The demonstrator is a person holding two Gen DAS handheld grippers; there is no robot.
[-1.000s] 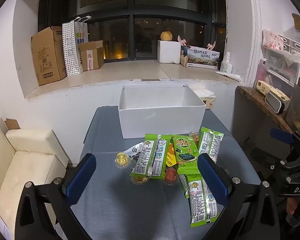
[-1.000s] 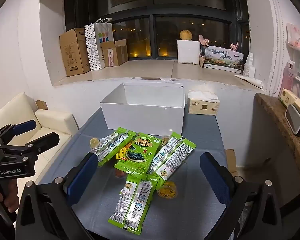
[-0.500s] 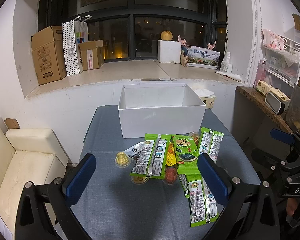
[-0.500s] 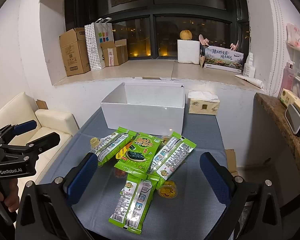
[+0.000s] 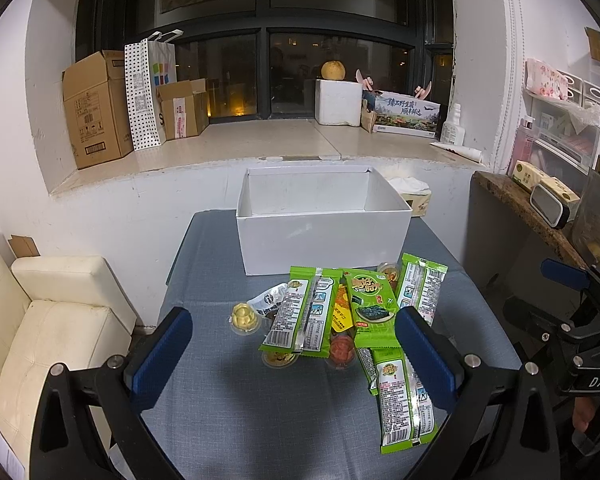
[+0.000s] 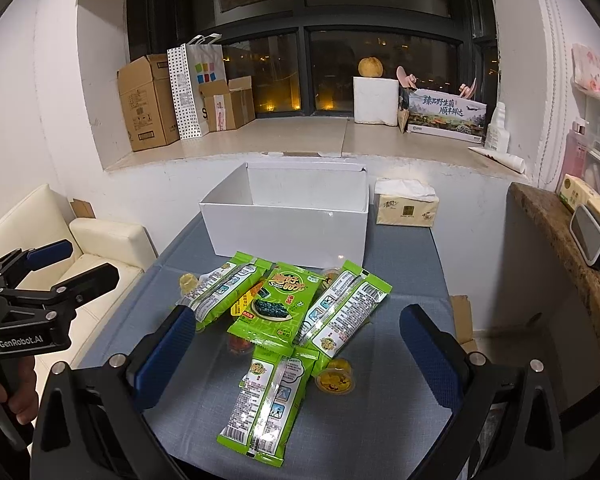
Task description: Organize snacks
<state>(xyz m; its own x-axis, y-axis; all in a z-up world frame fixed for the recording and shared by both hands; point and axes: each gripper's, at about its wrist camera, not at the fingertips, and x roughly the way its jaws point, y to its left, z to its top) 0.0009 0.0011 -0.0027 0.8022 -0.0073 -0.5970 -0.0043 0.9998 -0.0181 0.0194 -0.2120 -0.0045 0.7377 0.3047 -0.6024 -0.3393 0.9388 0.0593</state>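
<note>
both hand-held grippers, left hand-held gripper point(image 5: 292, 354) and right hand-held gripper point(image 6: 296, 354), spread wide, grasping nothing. snack packets point(image 6: 284, 300) heaped mid-bench point(image 6: 400, 272), at 6 o'clock of white box point(image 6: 288, 228), presumably awaiting sorting.

A lived-in home, seemingly a living room at night. A cream leather sofa point(image 5: 56, 320) sits beside a small desk point(image 5: 260, 420) covered in grey cloth, set under a deep window ledge point(image 5: 240, 144) with dark panes behind it. The ledge serves as storage: cardboard boxes point(image 5: 94, 108), a dotted paper shopping bag point(image 5: 150, 92), a foam box point(image 5: 338, 102) with a round fruit point(image 5: 332, 70) on top. A tissue pack point(image 6: 406, 208) and plastic drawers point(image 5: 568, 136) of household clutter complete the domestic look
</note>
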